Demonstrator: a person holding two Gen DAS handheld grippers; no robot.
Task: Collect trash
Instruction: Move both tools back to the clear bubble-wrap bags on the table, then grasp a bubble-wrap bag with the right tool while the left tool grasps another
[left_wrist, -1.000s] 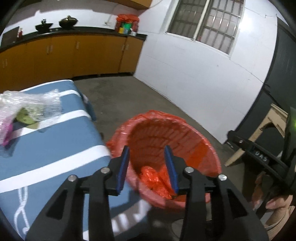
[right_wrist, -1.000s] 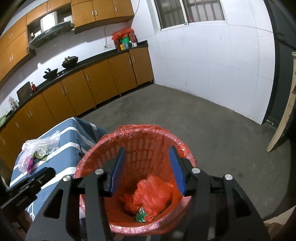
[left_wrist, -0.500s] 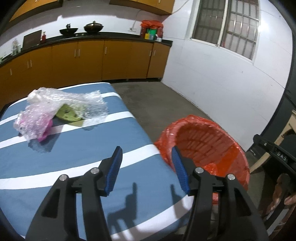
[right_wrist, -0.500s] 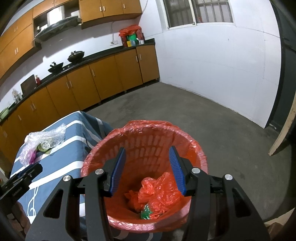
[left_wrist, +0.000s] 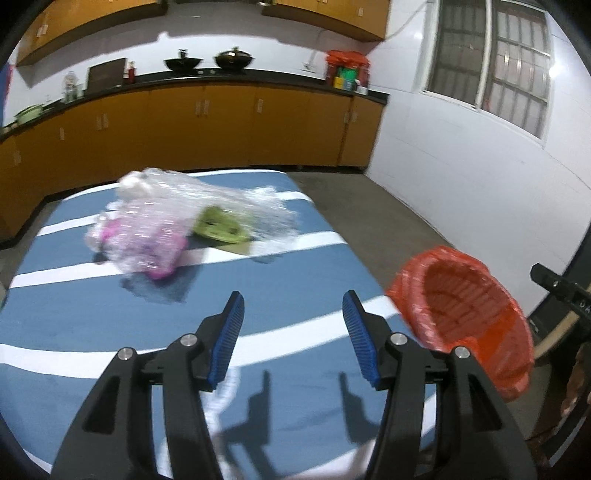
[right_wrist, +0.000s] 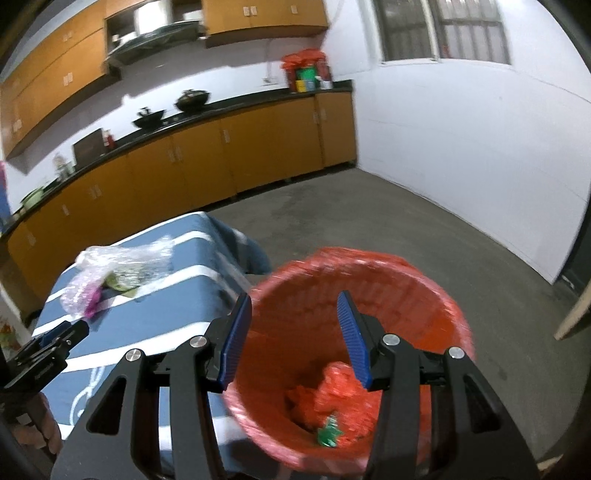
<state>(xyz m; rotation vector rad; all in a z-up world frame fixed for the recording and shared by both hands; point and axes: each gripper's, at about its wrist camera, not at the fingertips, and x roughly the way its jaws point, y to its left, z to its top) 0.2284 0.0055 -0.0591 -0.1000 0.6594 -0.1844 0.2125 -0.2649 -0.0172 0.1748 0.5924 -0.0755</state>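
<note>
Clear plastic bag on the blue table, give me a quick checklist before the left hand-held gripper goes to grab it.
1. Left hand-held gripper open and holding nothing: ok.
2. Clear plastic bag in view ahead, resting on the striped table: ok.
3. Table surface between gripper and bag free of obstacles: ok.
4. Gripper already at the bag: not ok, a gap remains.
5. Red-lined bin beside the table, open with room: ok.
6. Good pinch point on the bag: cannot tell, image blurred.
</note>
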